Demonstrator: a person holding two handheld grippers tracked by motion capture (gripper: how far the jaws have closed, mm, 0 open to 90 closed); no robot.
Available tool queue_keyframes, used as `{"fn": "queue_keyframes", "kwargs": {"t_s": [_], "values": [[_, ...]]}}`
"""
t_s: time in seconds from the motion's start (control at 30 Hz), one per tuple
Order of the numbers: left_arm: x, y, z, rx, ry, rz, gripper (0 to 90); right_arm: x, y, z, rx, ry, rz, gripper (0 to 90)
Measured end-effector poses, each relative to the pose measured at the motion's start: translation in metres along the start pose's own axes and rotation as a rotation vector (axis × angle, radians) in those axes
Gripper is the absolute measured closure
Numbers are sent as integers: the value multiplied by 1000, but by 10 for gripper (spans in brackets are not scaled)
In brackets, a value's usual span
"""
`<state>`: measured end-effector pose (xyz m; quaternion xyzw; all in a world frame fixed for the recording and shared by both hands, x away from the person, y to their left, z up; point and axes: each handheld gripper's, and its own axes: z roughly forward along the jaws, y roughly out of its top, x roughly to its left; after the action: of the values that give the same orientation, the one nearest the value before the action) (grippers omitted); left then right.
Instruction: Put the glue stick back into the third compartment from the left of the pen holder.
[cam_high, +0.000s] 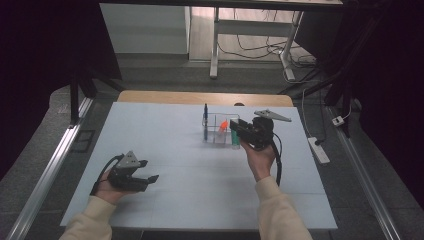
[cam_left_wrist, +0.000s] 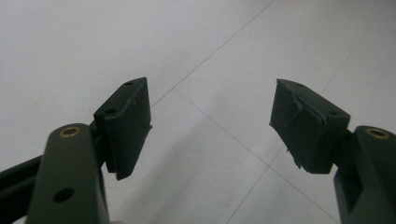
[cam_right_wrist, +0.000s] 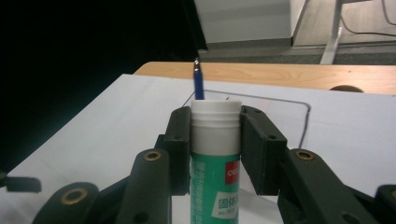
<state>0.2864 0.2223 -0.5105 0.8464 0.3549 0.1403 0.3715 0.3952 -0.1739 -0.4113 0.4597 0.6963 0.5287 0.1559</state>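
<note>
We held the right gripper (cam_right_wrist: 215, 140) clamped on a green-and-white cylindrical glue stick (cam_right_wrist: 215, 158), its two black jaws pressing the white cap from either side. In the high view that gripper (cam_high: 239, 131) sat just beside a clear wire-framed organiser box (cam_high: 216, 131) near the far middle of the pale blue table mat (cam_high: 165, 150), with the glue stick (cam_high: 235, 142) upright at the box's near right corner. A blue pen (cam_high: 205, 120) stood upright in the box's far left corner, and something orange (cam_high: 223, 125) lay inside. Our left gripper (cam_high: 147, 171) rested low over the mat's near left, well apart, its jaws spread wide over bare surface.
</note>
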Motion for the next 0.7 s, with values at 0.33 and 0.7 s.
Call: {"fn": "queue_keyframes", "kwargs": {"t_s": [0.33, 0.7], "values": [[0, 0, 0, -2, 0, 0, 286, -11, 13, 2, -49, -32, 17, 642], [0, 0, 0, -3, -1, 1, 287, -20, 21, 13, -69, -70, 18, 642]]}}
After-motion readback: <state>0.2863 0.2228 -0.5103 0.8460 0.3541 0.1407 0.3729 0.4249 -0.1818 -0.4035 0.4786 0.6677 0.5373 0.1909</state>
